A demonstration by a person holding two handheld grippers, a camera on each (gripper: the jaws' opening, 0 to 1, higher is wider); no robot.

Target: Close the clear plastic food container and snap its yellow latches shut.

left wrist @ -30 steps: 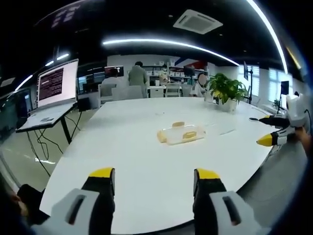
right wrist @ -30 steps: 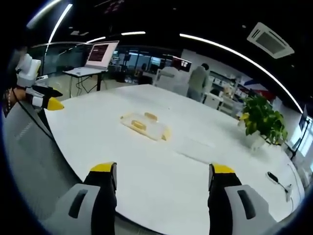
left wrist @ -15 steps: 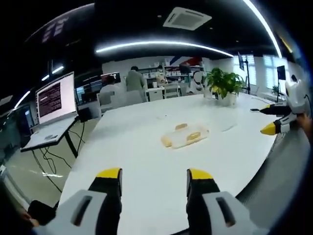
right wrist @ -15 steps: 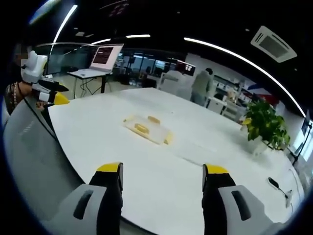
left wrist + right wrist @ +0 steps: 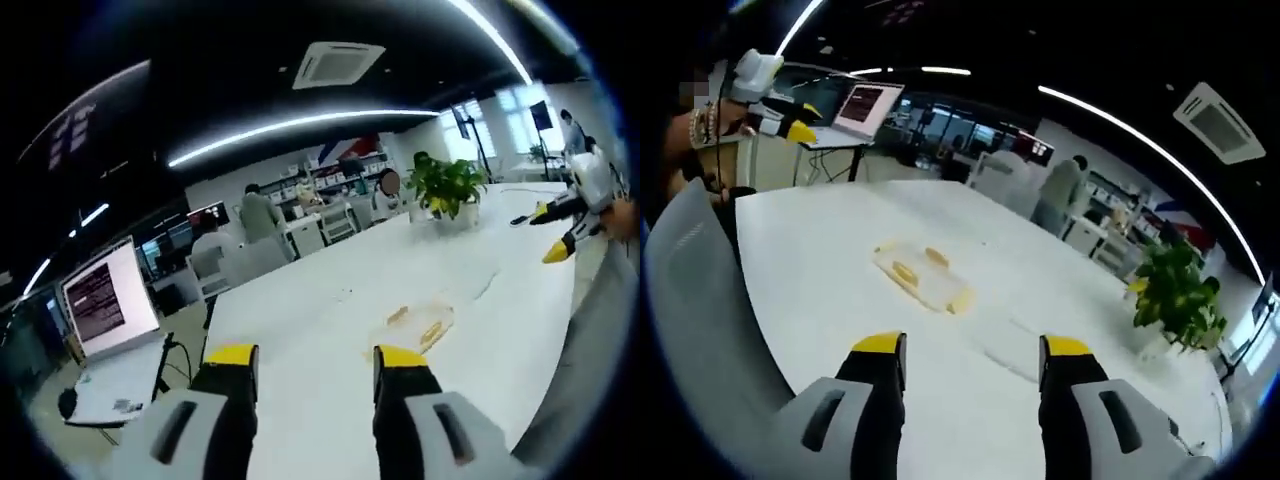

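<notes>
Container (image 5: 418,325) of clear plastic with yellow latches (image 5: 904,270) lies flat on the white desk (image 5: 820,250), well ahead of both grippers and touched by neither. Left gripper (image 5: 314,360) hangs with jaws open and empty; right gripper (image 5: 973,347) likewise, jaws apart, holding nothing. A potted plant (image 5: 445,186) stands at the desk's far end, a laptop (image 5: 100,310) on a stand beside the desk.
</notes>
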